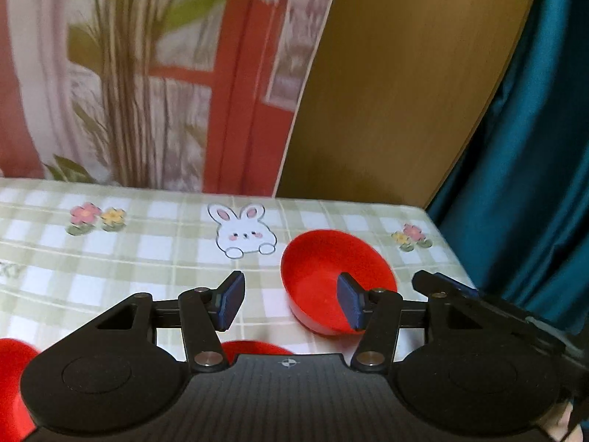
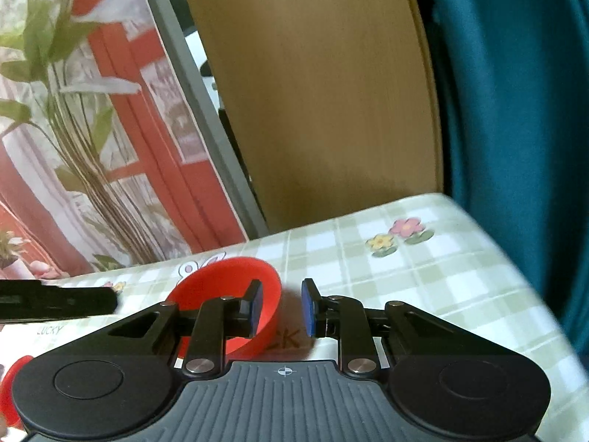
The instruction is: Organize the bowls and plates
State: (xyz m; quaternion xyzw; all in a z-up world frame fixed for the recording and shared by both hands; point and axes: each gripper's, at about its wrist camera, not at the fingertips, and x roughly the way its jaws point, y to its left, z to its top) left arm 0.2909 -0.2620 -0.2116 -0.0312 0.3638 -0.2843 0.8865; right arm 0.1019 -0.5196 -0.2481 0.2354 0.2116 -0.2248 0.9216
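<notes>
Up close, the left gripper (image 1: 291, 304) fills the bottom of its own view, black arms spread with a wide gap between the blue pads and nothing caught between them. Beyond it stretches the table (image 1: 121, 258), dressed in a green-and-white check cloth with flowers and a cartoon rabbit (image 1: 244, 234).

On that cloth, toward the right end of the table, sits the red bowl (image 1: 324, 276): plain glossy red, round, deep-sided, empty inside, seen tilted by the lens. The left gripper's right pad overlaps its near rim in the view; whether it touches, I cannot tell. More red pieces (image 1: 254, 349) peek out at the bottom edge and the lower left corner, mostly hidden by the gripper body.

Over to the right wrist view: the right gripper (image 2: 281, 307) has its jaws set narrow but still parted. Its left pad appears inside the bowl (image 2: 217, 278), the right pad outside the wall, bare cloth showing in the gap between them.
</notes>
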